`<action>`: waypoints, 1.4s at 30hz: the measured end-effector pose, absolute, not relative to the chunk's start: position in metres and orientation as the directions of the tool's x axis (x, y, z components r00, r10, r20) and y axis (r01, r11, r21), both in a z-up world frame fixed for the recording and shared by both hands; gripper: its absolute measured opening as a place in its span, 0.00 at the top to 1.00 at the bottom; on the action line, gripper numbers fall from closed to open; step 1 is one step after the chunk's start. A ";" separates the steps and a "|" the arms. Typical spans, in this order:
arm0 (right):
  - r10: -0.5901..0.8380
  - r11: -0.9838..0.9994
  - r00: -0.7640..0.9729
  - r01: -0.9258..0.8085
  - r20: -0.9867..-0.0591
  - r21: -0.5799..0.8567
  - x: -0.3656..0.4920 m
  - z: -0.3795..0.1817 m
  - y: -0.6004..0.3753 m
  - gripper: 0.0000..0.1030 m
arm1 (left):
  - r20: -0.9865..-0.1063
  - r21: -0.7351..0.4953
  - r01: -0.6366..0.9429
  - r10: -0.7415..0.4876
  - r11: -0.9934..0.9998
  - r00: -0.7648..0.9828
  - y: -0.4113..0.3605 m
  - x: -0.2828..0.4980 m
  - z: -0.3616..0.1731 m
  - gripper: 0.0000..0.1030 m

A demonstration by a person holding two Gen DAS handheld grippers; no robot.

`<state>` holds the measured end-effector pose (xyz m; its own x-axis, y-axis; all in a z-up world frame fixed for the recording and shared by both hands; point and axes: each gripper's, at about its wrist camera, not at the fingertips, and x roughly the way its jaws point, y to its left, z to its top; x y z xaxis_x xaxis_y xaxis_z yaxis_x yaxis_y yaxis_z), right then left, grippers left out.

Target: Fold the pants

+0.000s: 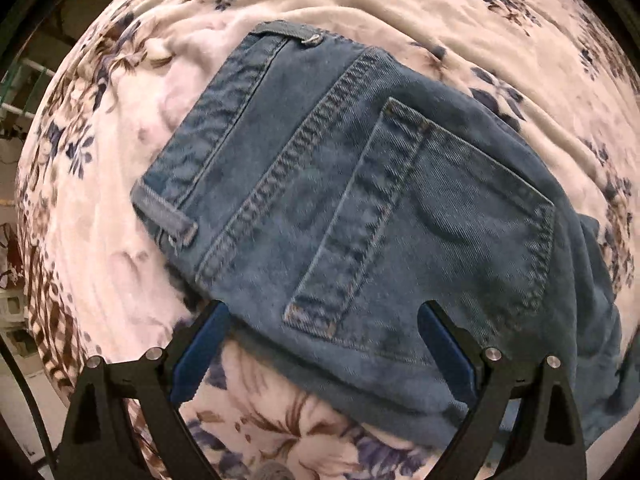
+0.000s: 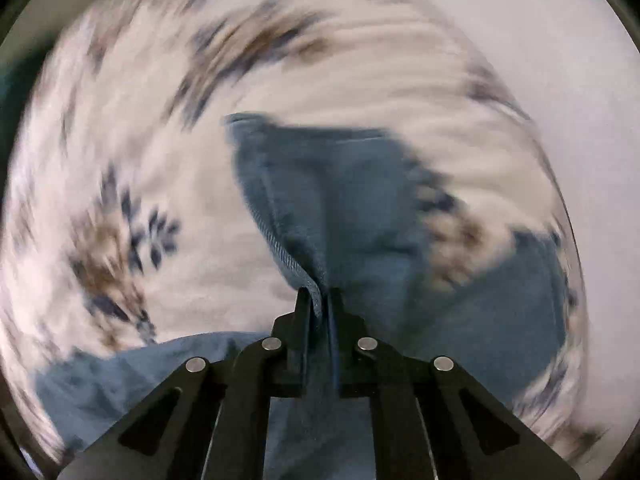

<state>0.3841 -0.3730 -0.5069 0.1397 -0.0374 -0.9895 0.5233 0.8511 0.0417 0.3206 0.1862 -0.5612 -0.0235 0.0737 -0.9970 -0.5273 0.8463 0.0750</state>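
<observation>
Left wrist view: left gripper (image 1: pixel 322 322) jaws wide apart, holding nothing; blue-padded fingers (image 1: pixel 200 354) straddle the near edge of the blue denim pants (image 1: pixel 360 208).
Pants vs left gripper: dead ahead and just beyond the fingertips, lying flat on the cream quilted bedspread with blue-brown flowers (image 1: pixel 120 208).
Near detail: back patch pocket (image 1: pixel 432 216) sits right in front of the jaws, slightly right of centre.
Far detail: waistband with belt loops (image 1: pixel 216 128) runs along the far-left edge.
Long axis: waistband far-left, body trailing near-right past the right finger, so legs probably lie to the right, out of frame.
Right wrist view: heavy motion blur; right gripper (image 2: pixel 320 300) jaws pressed together, clamped on a seamed denim fold that rises straight ahead from the tips.
Beyond right gripper: more denim ahead and to the right, then bedspread.
Key relation: right hand already has cloth; left is free and nearest the waist end.
Judgement: left should close on the near edge before the fold is carried across.
Risk: one-handed pull likely skews the stack.
</observation>
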 end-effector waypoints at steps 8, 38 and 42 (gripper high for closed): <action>0.041 0.467 0.159 0.870 -0.986 0.159 0.231 -0.553 -0.490 0.90 | -0.999 0.046 -0.546 0.050 0.837 -0.008 0.173 0.295 -0.567 0.06; 0.395 0.613 0.209 0.666 -0.895 0.426 0.247 -0.601 -0.286 0.99 | -0.989 -0.054 -0.598 0.039 0.800 0.141 0.313 0.258 -0.547 0.87; 0.355 0.654 0.222 0.635 -0.908 0.411 0.231 -0.567 -0.292 0.99 | -0.984 -0.051 -0.599 0.063 0.799 0.168 0.319 0.246 -0.524 0.87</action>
